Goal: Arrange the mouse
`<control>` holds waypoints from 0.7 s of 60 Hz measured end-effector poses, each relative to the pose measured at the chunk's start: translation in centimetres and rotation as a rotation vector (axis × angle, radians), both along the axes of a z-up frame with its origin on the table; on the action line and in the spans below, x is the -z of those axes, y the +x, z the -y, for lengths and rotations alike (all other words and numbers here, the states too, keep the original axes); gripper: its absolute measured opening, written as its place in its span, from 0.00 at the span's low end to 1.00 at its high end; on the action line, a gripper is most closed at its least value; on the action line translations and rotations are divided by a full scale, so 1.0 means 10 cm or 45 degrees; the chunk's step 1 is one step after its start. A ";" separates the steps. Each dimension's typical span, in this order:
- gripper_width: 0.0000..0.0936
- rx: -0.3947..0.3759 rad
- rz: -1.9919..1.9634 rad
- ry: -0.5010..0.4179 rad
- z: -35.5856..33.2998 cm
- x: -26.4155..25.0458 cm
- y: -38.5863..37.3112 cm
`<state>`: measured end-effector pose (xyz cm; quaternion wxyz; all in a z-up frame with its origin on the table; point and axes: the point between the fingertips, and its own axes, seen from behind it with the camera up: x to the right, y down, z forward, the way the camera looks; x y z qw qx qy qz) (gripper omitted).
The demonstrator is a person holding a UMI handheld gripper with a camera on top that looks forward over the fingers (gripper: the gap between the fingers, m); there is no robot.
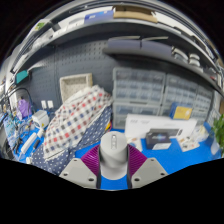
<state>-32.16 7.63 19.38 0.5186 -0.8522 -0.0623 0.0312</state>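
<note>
Mouse (113,150), white or pale grey and rounded, is sitting between the two fingers of the gripper (113,168), its smooth domed back pointing away toward the far side of the scene. The purple pads (91,160) are pressing against its left and right flanks, so the fingers are clamping it with only a narrow opening, about the width of the mouse body. It is hanging above a blue table (190,155), near the front edge. Just to the left, a checked cloth (75,122) in red, white and dark squares is draping over something bulky. To the right, a white box (150,128) is lying on the table, and behind it small drawer cabinets (140,92) are standing against a grey pegboard wall (75,60).
</note>
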 end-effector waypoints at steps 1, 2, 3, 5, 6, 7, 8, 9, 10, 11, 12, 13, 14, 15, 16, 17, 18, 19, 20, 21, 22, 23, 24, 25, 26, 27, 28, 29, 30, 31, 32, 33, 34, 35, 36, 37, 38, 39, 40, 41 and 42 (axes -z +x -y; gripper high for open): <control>0.39 0.000 0.005 0.019 0.01 -0.10 0.09; 0.39 0.001 0.014 0.036 0.03 -0.20 0.19; 0.39 0.004 0.024 0.054 0.04 -0.27 0.28; 0.39 0.016 0.052 0.087 0.08 -0.42 0.51; 0.39 0.024 0.067 0.096 0.10 -0.49 0.62; 0.39 0.033 0.080 0.106 0.12 -0.54 0.74; 0.39 0.041 0.090 0.114 0.15 -0.58 0.86; 0.39 0.048 0.097 0.117 0.18 -0.60 0.97; 0.39 0.054 0.101 0.118 0.21 -0.61 1.08; 0.38 0.059 0.102 0.117 0.23 -0.61 1.18; 0.39 0.066 0.102 0.116 0.26 -0.59 1.28; 0.38 0.072 0.098 0.114 0.28 -0.56 1.37; 0.39 0.076 0.089 0.113 0.29 -0.51 1.47; 0.39 0.079 0.079 0.102 0.31 -0.45 1.55; 0.38 0.083 0.069 0.082 0.32 -0.38 1.63; 0.38 0.087 0.062 0.061 0.34 -0.30 1.71; 0.38 0.091 0.061 0.041 0.37 -0.21 1.79; 0.39 0.092 0.067 0.022 0.39 -0.12 1.86; 0.38 0.093 0.074 0.004 0.42 -0.01 1.93; 0.38 0.095 0.077 -0.018 0.45 0.09 1.99; 0.38 0.099 0.076 -0.038 0.47 0.21 2.04; 0.38 0.099 0.073 -0.058 0.49 0.30 2.08; 0.39 0.099 0.069 -0.077 0.52 0.40 2.11; 0.38 0.097 0.064 -0.096 0.54 0.49 2.15; 0.38 0.095 0.060 -0.119 0.56 0.59 2.18; 0.38 0.093 0.058 -0.144 0.59 0.70 2.21; 0.38 0.094 0.060 -0.169 0.61 0.80 2.24; 0.38 0.095 0.065 -0.192 0.64 0.90 2.27; 0.38 0.098 0.071 -0.214 0.67 0.99 2.30; 0.38 0.100 0.077 -0.231 0.69 1.07 2.33; 0.38 0.101 0.081 -0.241 0.71 1.17 2.35; 0.38 0.102 0.083 -0.257 0.73 1.25 2.37; 0.38 0.103 0.084 -0.274 0.76 1.32 2.39; 0.38 0.106 0.079 -0.291 0.78 1.40 2.40; 0.38 0.108 0.072 -0.306 0.80 1.47 2.41; 0.38 0.109 0.063 -0.319 0.82 1.53 2.41; 0.38 0.107 0.054 -0.333 0.84 1.59 2.40; 0.38 0.105 0.046 -0.348 0.86 1.65 2.40; 0.38 0.102 0.040 -0.367 0.88 1.70 2.40; 0.38 0.101 0.035 -0.380 0.91 1.75 2.40; 0.38 0.102 0.031 -0.390 0.94 1.81 2.39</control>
